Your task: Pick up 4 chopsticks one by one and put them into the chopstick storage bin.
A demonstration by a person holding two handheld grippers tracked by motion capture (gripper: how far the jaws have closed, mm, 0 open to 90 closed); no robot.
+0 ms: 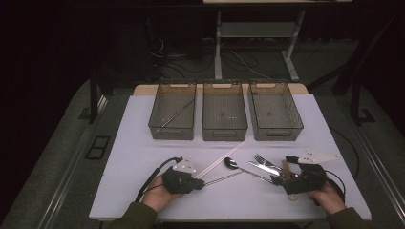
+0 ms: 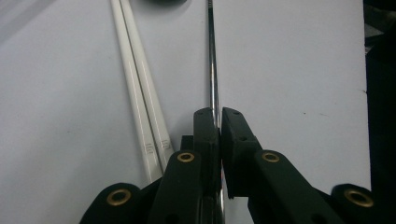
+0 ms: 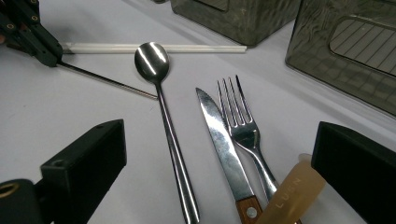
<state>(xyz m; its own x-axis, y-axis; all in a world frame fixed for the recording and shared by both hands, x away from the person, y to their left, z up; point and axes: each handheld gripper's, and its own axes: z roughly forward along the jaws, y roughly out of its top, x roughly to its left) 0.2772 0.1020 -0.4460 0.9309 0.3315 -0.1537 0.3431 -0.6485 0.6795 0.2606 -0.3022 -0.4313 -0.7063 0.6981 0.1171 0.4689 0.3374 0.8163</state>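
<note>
Where dim light falls on the white counter [image 1: 143, 191]: left claw [image 2: 219, 122] clamped on a metal chopstick [image 2: 213, 70], beside white chopsticks [image 2: 140, 93]; right claw [image 3: 219, 154] spread wide over spoon [image 3: 161, 93], knife [image 3: 222, 140], fork [image 3: 243, 121]. Three bins [image 1: 224, 117] behind; dark floor, cables beyond.

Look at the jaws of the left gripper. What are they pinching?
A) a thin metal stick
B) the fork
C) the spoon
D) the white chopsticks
A: in the left gripper view, the left gripper has its jaws closed on the thin metal stick, while the white chopsticks lie loose beside it.
</note>
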